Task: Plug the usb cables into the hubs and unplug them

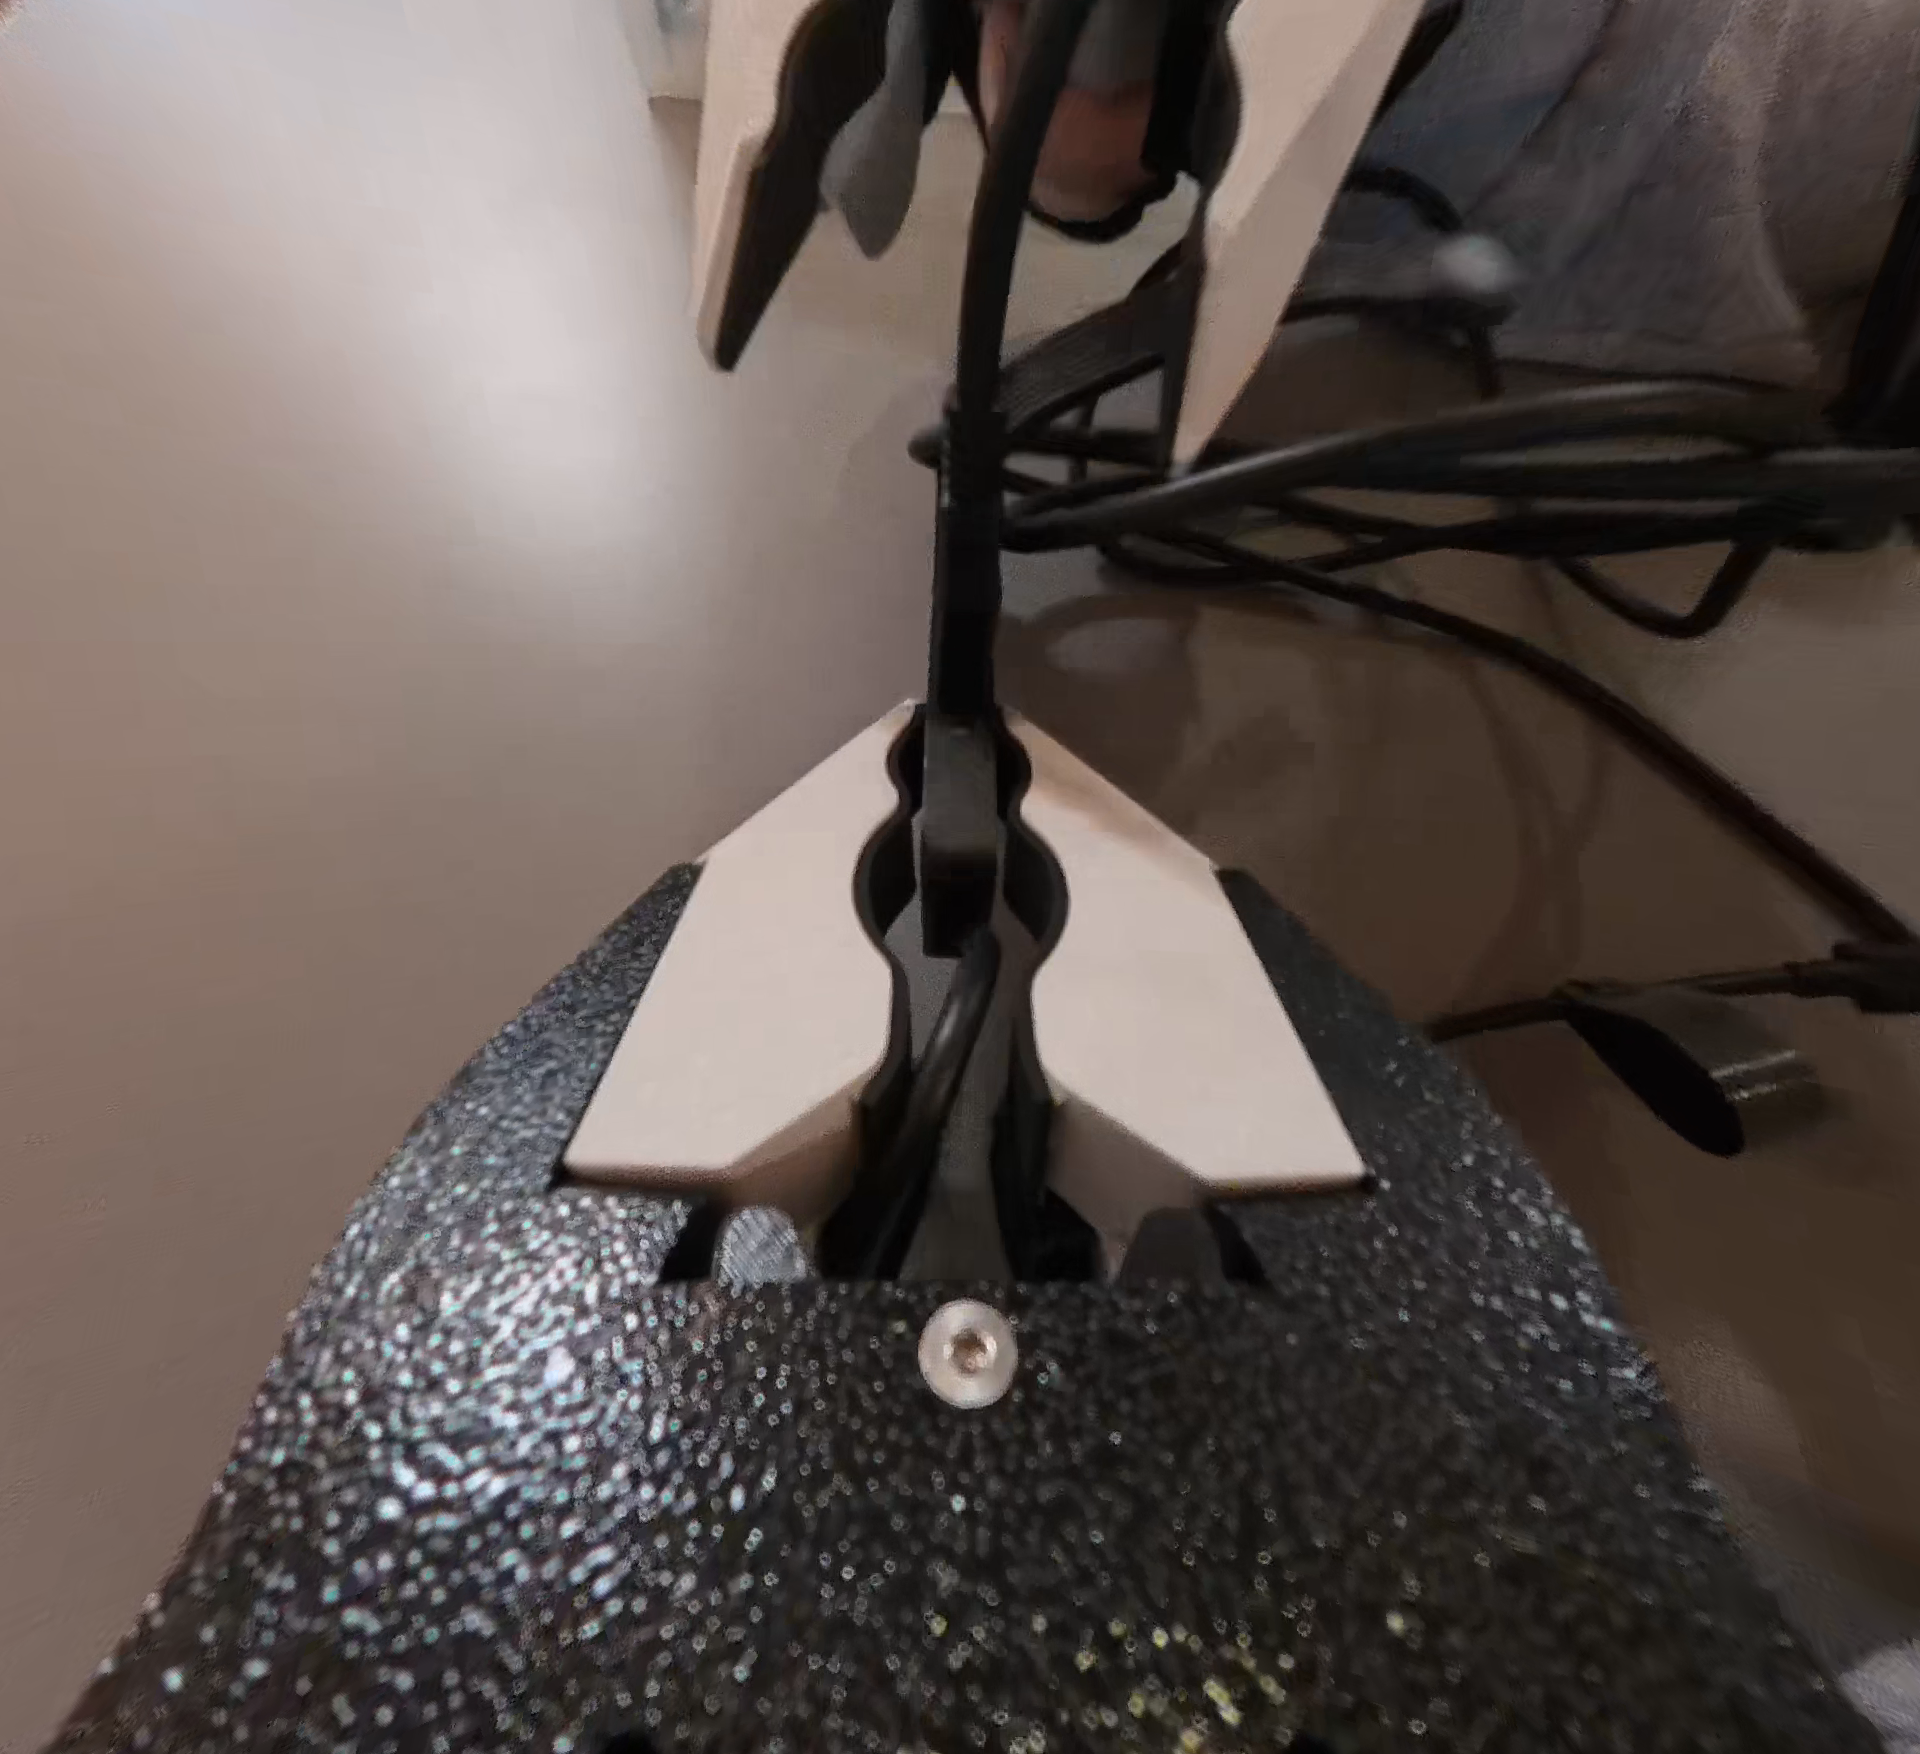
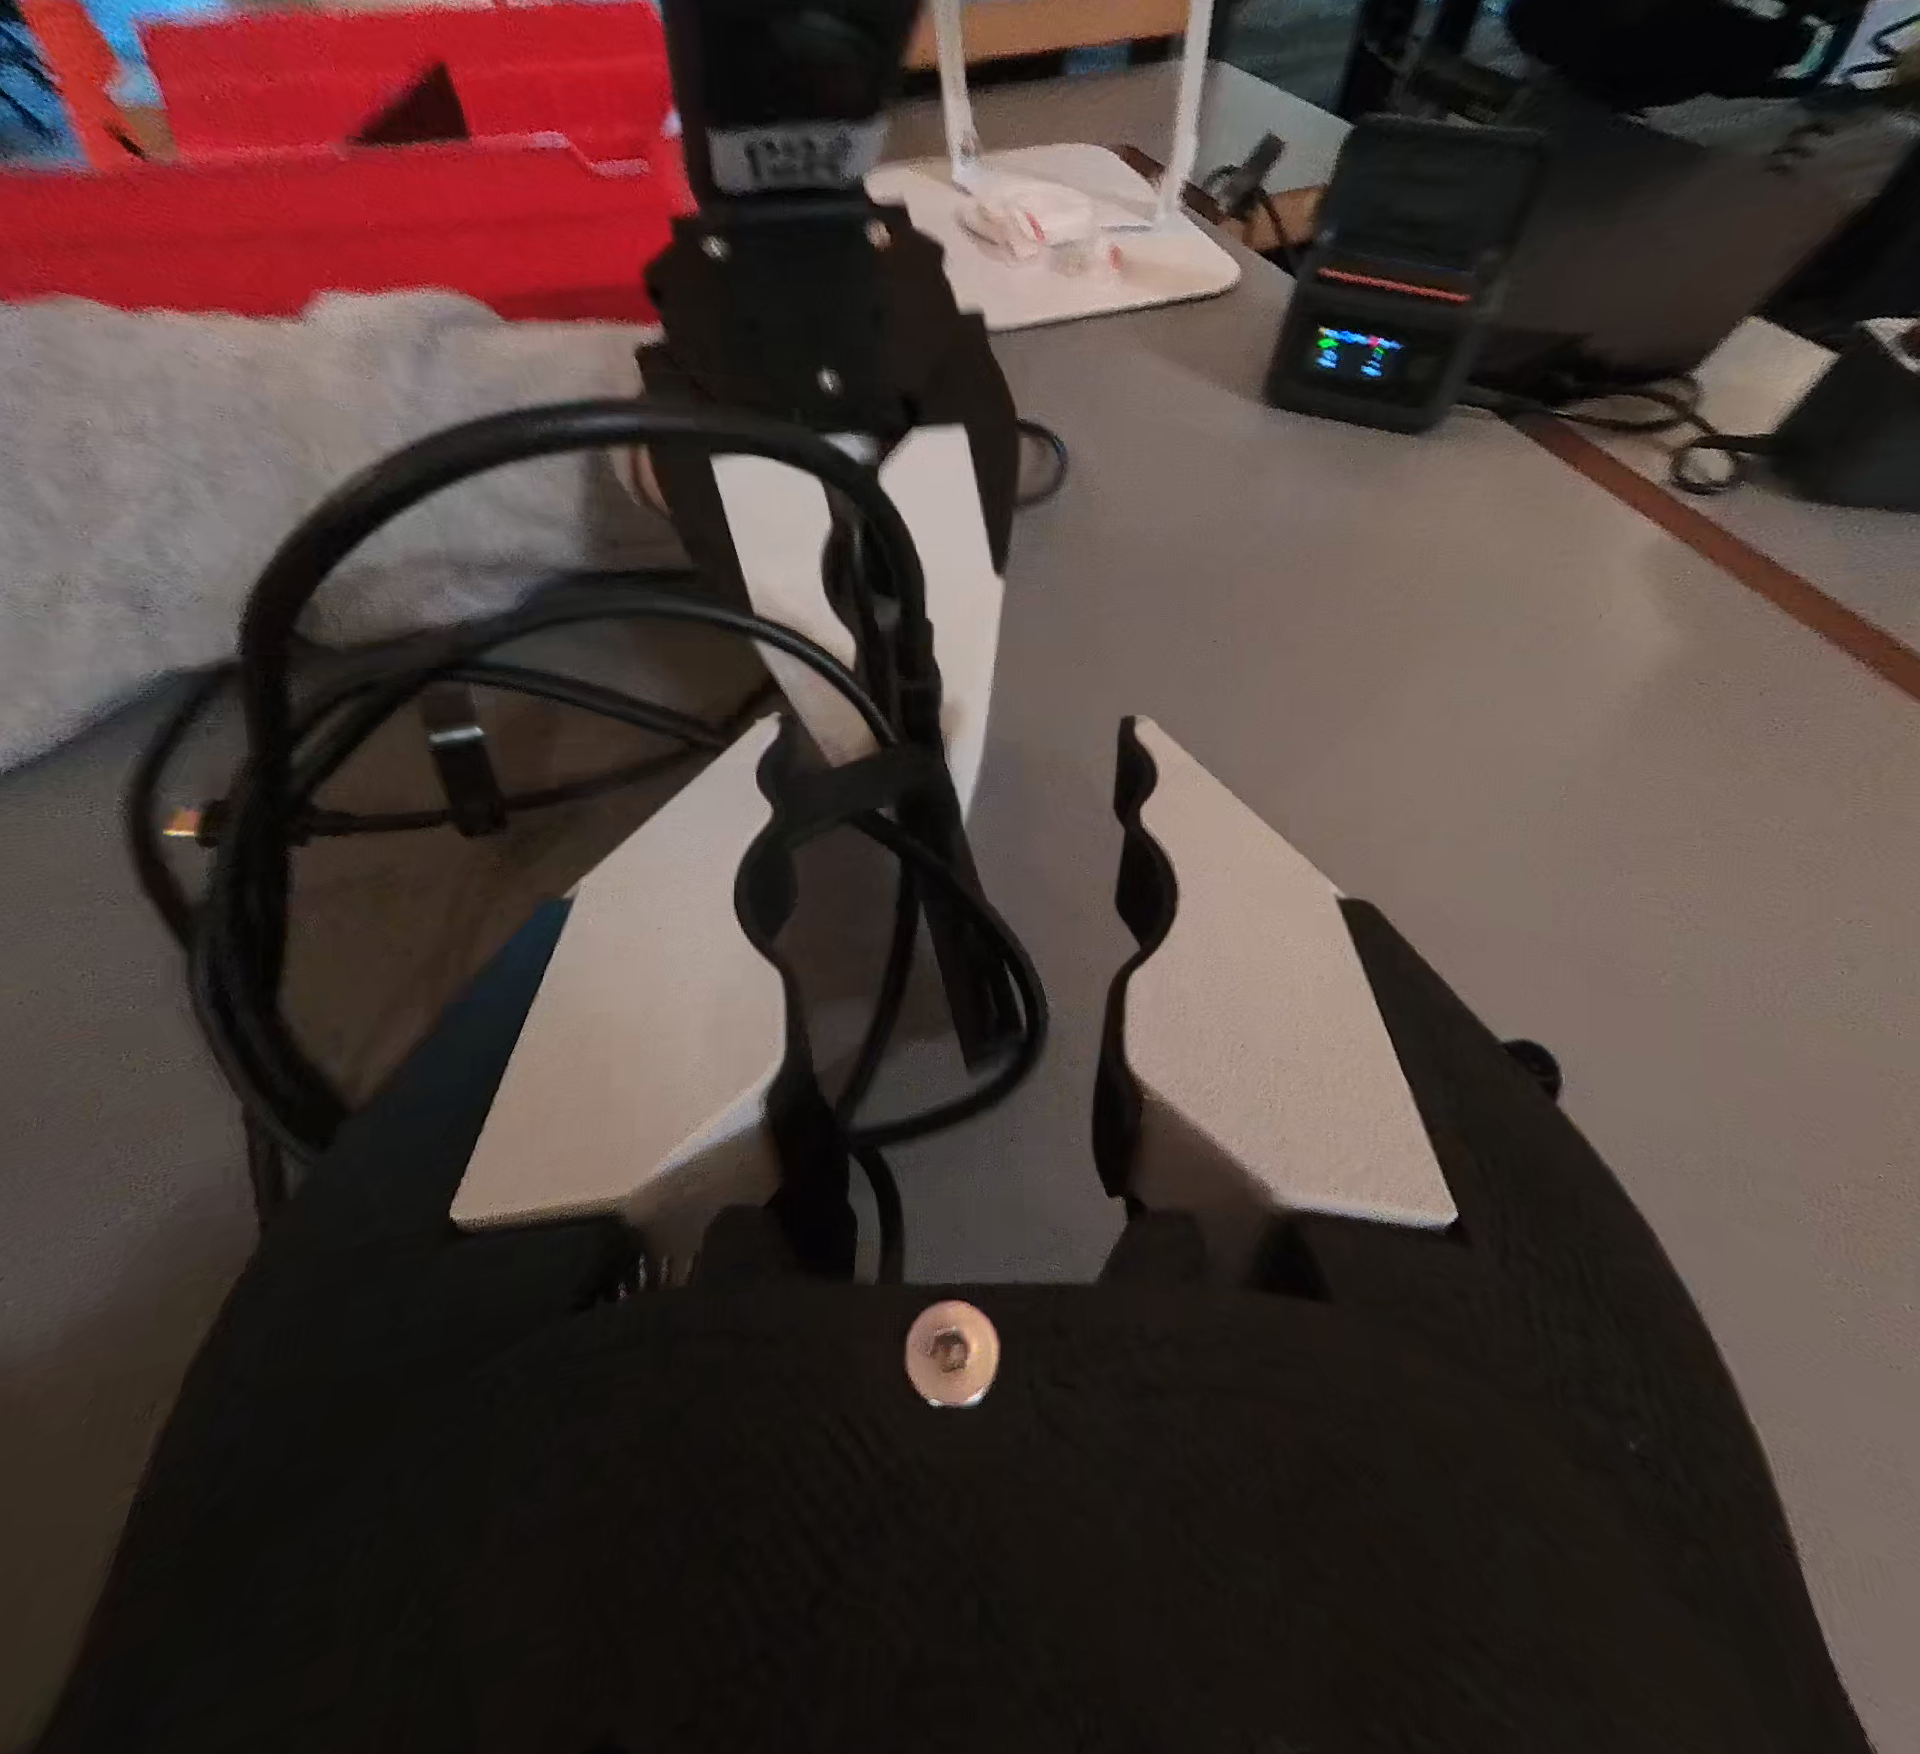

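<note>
My left gripper (image 1: 961,717) is shut on a slim black hub (image 1: 954,831), gripped edge-on between its white fingers. A black cable (image 1: 987,177) runs from the hub up through the gap of my right gripper (image 1: 961,395), which faces it and is open. In the right wrist view the right gripper (image 2: 956,738) is open and holds nothing. The hub (image 2: 966,935) hangs between its fingers, nearer the left one, held by the left gripper (image 2: 904,769). Loose black cables (image 2: 270,769) loop on the table to the left. A silver-tipped USB plug (image 1: 1714,1081) lies at the right.
A grey table (image 2: 1455,769) bears a white fluffy cloth (image 2: 260,457), a red crate (image 2: 312,177) behind it, a white lamp base (image 2: 1091,250) and a small black device with a lit screen (image 2: 1382,333). More cables (image 1: 1455,478) tangle at the right. My hands' fingertips stand some 6 centimetres from each other.
</note>
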Available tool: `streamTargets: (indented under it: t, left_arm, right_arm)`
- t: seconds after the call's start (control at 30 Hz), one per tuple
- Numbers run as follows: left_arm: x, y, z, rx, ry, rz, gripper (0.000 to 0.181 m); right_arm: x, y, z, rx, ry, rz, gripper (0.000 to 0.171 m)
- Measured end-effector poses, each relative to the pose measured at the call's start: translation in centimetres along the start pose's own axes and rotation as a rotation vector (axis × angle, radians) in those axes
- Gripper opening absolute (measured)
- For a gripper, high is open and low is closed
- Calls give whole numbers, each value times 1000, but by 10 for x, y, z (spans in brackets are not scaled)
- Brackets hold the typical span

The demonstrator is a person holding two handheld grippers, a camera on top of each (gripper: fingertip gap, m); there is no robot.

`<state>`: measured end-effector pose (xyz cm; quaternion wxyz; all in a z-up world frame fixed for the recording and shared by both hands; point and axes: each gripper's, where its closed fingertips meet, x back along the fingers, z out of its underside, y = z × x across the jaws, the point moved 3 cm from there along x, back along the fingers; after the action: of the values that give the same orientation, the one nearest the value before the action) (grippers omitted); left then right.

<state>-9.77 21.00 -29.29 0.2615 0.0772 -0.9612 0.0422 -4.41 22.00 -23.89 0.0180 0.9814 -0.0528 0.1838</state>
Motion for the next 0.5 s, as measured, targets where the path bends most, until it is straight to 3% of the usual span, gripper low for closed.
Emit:
streamTargets:
  t: [0.13, 0.27, 0.43, 0.5]
  left_arm:
    - [9, 2, -9, -118, -35, -72, 9]
    - [16, 9, -7, -160, -15, -146, 9]
    - [22, -2, -20, -190, -110, -80, 8]
    - [23, -8, -25, -195, -145, -49, 8]
  right_arm:
    - [6, 1, 12, 59, 118, 15, 64]
    - [15, 1, 13, 24, 120, -10, 67]
    - [9, 7, 18, 66, 159, -27, 64]
    - [1, 14, 19, 101, 172, -46, 54]
